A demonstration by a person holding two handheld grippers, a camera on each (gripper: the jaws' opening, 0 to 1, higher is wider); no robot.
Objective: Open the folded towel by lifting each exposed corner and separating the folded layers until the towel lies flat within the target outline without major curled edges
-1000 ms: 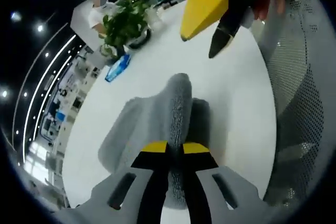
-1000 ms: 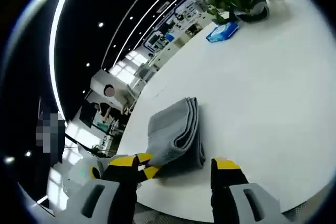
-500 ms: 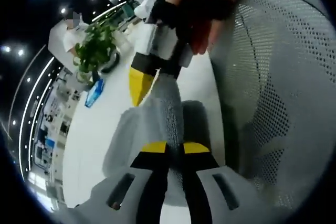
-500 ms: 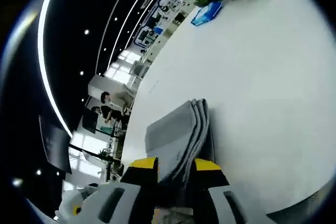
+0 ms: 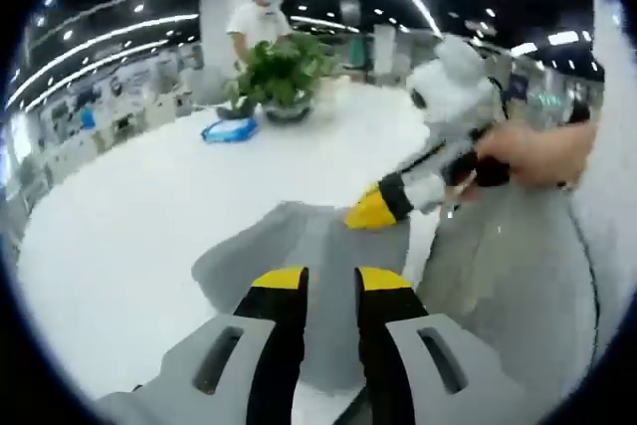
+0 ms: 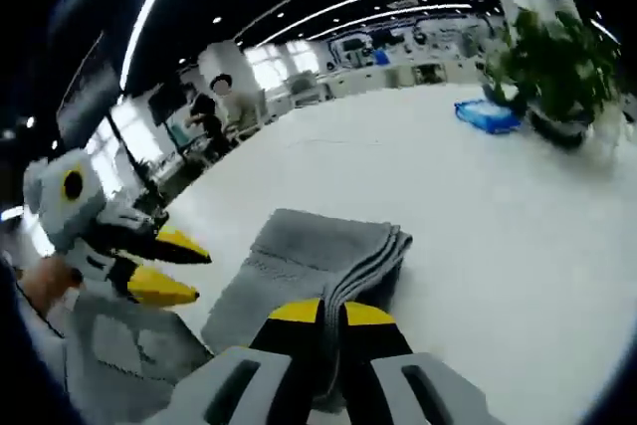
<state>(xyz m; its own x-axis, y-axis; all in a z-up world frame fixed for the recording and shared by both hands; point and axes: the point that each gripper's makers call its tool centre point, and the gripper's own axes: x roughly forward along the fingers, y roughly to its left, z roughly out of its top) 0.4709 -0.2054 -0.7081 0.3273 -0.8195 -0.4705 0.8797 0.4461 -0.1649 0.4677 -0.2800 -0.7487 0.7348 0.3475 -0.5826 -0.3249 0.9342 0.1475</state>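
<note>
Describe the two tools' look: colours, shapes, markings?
Both match: the left tool and right tool have pale grey bodies with dark slots, black jaws and yellow tips. Seen side-on, the left tool has tapered yellow tips, and a white housing bearing a yellow-and-black disc.

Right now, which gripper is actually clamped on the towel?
The right gripper: its jaws are pinched shut on the folded grey towel. The left gripper hovers over the towel with a visible gap between its jaws.
</note>
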